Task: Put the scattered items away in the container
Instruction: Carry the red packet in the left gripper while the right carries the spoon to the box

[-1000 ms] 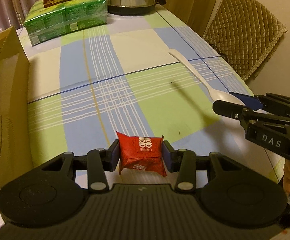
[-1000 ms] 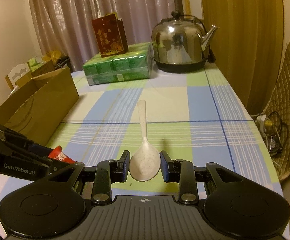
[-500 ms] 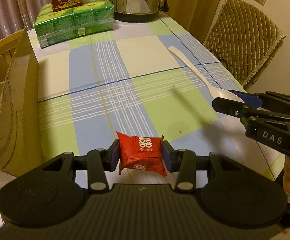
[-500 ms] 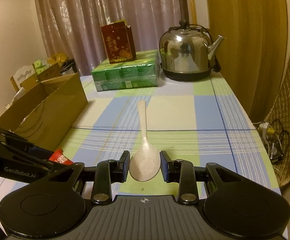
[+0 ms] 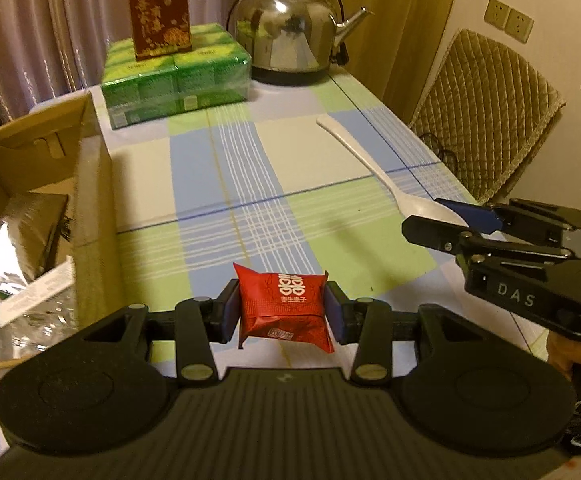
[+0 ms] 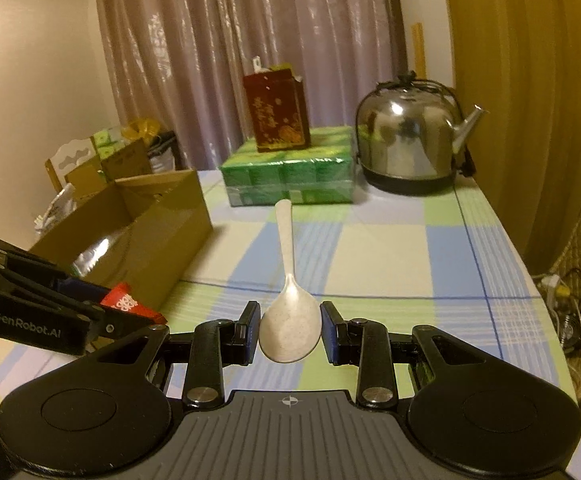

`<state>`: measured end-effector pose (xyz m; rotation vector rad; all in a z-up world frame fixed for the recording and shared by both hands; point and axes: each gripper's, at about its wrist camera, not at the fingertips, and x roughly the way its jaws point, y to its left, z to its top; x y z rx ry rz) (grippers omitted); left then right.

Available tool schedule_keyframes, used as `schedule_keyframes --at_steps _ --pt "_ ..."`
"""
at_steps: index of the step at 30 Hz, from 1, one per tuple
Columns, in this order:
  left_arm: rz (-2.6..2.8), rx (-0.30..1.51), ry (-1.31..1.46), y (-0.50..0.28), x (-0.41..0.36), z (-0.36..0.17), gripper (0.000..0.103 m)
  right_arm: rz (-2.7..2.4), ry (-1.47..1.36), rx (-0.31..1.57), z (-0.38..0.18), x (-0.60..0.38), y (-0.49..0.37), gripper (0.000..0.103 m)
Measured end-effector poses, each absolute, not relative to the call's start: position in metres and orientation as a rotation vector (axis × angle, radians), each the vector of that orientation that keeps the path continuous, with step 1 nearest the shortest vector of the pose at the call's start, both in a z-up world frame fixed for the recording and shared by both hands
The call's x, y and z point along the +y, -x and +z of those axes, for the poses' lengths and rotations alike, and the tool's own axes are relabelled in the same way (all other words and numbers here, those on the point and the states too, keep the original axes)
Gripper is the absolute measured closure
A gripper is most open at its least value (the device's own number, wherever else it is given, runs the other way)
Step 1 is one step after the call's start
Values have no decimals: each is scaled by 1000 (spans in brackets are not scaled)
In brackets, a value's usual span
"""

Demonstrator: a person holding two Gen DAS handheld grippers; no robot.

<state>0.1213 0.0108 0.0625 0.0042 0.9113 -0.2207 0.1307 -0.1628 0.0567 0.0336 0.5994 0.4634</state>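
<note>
My left gripper (image 5: 282, 312) is shut on a red snack packet (image 5: 284, 306), held clear above the checked tablecloth. In the right wrist view that packet (image 6: 124, 304) shows as a red corner at the left gripper's tip. My right gripper (image 6: 290, 334) is shut on the bowl of a white plastic spoon (image 6: 288, 320), whose handle points away, lifted off the table. From the left wrist view the spoon (image 5: 374, 168) runs up-left from the right gripper (image 5: 456, 220). The open cardboard box (image 5: 50, 184) stands at the left, with foil bags inside; the same box (image 6: 142, 220) is left of the spoon.
A green multipack (image 5: 176, 76) with a red carton (image 5: 158, 12) on top and a steel kettle (image 5: 290, 36) stand at the table's far end. A padded chair (image 5: 486, 120) is to the right, beyond the table edge. Cables and a power strip (image 6: 558, 284) lie on the floor.
Both grippers have risen with their loads: the packet and the spoon are higher above the cloth. The views tilted up, and the box interior has come into sight at the left.
</note>
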Motion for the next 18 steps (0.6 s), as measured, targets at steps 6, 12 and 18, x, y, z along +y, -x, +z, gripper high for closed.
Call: schedule_keyframes --at_steps 6,12,18 --pt "-202 879 -8 -114 27 82 65 493 -33 577 66 -147 -132 74" --pt "-181 845 5 -110 46 99 65 522 -32 559 76 -130 -134 74" --pt "-146 833 13 -107 74 109 65 563 -33 547 85 -105 -136 74"
